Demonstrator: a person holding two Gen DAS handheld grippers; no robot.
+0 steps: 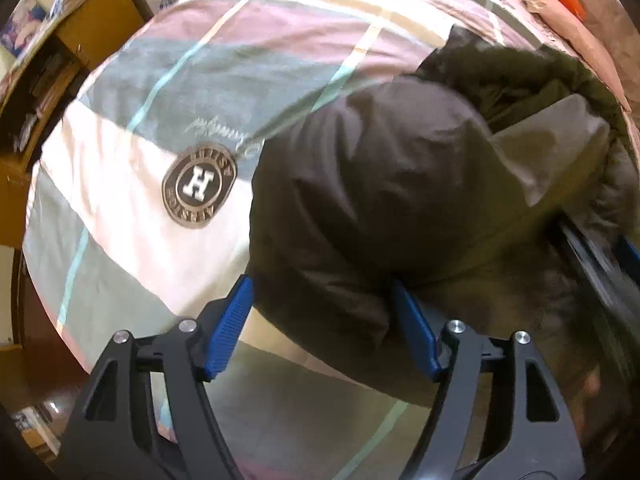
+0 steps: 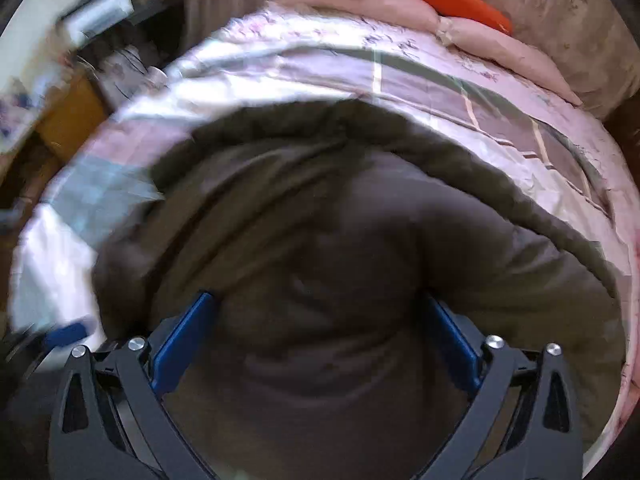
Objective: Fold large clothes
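Note:
A large dark brown padded jacket [image 1: 384, 184] with a fur-trimmed hood lies bunched on the bed. In the left wrist view my left gripper [image 1: 322, 296] is open, its blue fingers [image 1: 234, 320] spread at the jacket's near left edge, with a fold of jacket between them. In the right wrist view the jacket [image 2: 340, 220] fills the middle, and my right gripper [image 2: 320, 312] is open with jacket fabric bulging between its blue fingers [image 2: 184, 336]. The other gripper shows as a blurred dark bar at the right edge of the left wrist view [image 1: 600, 264].
The bed has a striped pink, grey and white cover [image 1: 168, 80] with a round "H" logo [image 1: 198, 184]. Pink pillows [image 2: 500, 44] and an orange carrot plush [image 2: 464, 0] lie at the head. A wooden desk with clutter [image 1: 48, 60] stands left of the bed.

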